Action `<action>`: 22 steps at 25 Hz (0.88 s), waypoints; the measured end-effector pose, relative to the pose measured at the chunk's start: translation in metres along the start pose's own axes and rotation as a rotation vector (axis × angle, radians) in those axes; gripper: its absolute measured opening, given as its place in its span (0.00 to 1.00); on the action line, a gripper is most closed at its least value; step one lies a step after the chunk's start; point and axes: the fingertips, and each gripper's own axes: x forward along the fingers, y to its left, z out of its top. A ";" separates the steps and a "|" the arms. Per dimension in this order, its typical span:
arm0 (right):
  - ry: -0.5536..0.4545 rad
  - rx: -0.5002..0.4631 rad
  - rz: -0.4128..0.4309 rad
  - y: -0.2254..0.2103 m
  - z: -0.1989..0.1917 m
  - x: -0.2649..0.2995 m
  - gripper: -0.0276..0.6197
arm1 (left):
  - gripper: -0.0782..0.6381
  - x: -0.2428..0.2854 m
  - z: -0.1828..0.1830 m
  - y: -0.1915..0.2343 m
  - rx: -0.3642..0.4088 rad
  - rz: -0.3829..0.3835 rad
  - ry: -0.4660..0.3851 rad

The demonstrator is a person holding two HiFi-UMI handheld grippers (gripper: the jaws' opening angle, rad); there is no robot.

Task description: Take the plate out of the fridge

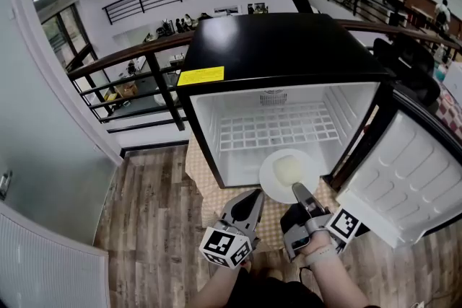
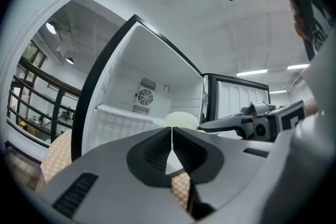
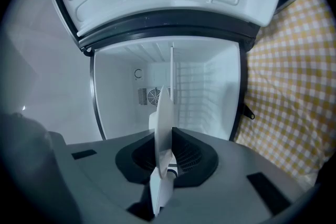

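- Right claw (image 3: pixel 170 136) is clamping the near rim of the plate (image 3: pixel 161 107), which is showing edge-on; the plate is sitting at the open front of the fridge (image 1: pixel 274 58)
- Left claw (image 2: pixel 172 136) is hanging closed on nothing, just beside the right
- Risk: a one-edge grip is leaving the plate free to droop or slip; its far edge is liable to catch the frame or the open door (image 1: pixel 411 180)
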 end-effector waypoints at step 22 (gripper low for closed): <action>0.081 0.009 -0.013 -0.025 -0.005 -0.050 0.13 | 0.13 -0.031 -0.026 -0.036 -0.020 0.100 -0.013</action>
